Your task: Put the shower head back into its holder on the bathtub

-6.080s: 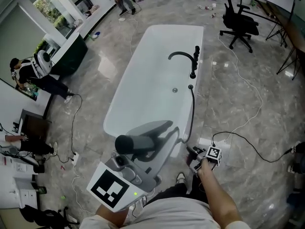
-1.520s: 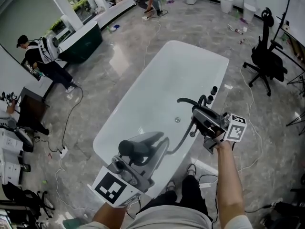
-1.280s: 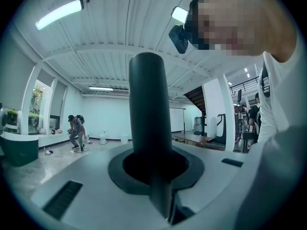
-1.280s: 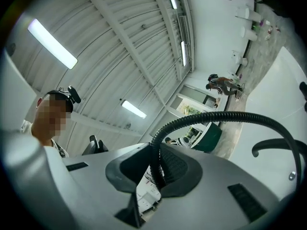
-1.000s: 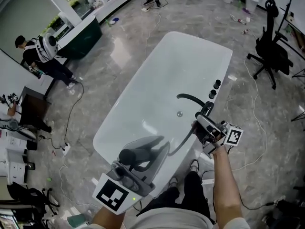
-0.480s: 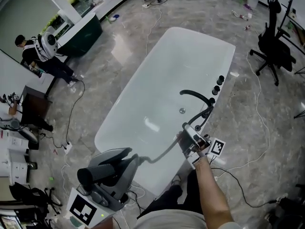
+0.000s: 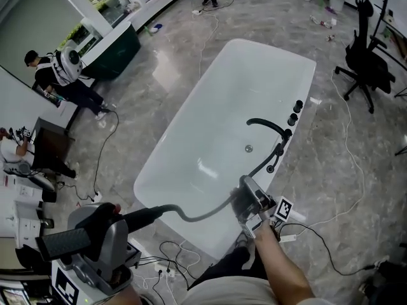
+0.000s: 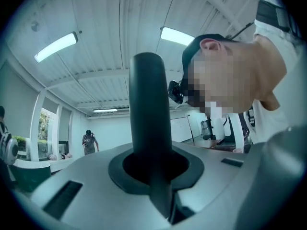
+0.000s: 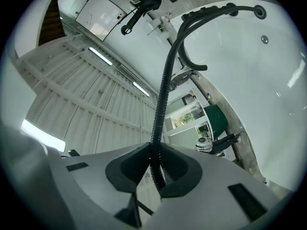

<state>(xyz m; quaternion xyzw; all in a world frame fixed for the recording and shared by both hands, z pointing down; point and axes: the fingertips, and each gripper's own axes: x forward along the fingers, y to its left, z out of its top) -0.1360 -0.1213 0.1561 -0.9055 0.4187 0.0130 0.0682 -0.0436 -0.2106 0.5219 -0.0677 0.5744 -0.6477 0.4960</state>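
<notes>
1. Black shower head, a round dark handle, is clamped between the jaws of my left gripper. It sits at the lower left of the head view, off the tub's near end.
2. Its ribbed hose sags rightward to my right gripper, whose jaws pinch it just beside the tub's near rim.
3. Beyond that, the hose climbs towards the black faucet on the right rim of the white bathtub.
4. Grey marble floor surrounds the tub.
</notes>
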